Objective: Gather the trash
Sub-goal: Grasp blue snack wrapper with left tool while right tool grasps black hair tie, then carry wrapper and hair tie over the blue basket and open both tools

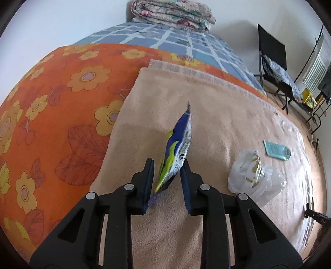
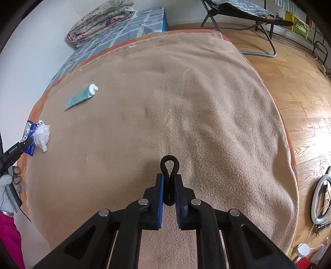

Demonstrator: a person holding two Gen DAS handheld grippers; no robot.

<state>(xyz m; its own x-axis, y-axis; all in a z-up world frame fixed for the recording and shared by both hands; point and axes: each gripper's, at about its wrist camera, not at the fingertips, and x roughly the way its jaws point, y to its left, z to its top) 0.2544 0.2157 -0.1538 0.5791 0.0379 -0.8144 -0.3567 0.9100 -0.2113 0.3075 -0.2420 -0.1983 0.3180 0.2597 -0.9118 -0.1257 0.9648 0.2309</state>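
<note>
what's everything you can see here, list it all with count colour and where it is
snack wrapper: 1, blue, green and white, between the left gripper's pads
hair tie: 1, black loop, pinched in the right gripper
crumpled plastic bag: 1, white with gold print, on the blanket right of the wrapper
tube: 1, teal with white cap, on the blanket further back
blanket: 1, beige, spread over the bed
sheet: 1, orange with yellow flowers, under the blanket
mattress cover: 1, blue checked, far end of the bed
folded quilt: 1, floral, against the wall
folding chair: 1, black, on the wooden floor
ring light: 1, white, on the floor
left gripper: 1, black, blue pads
right gripper: 1, black, blue pads
gloved hand: 1, grey glove, pink sleeve
</note>
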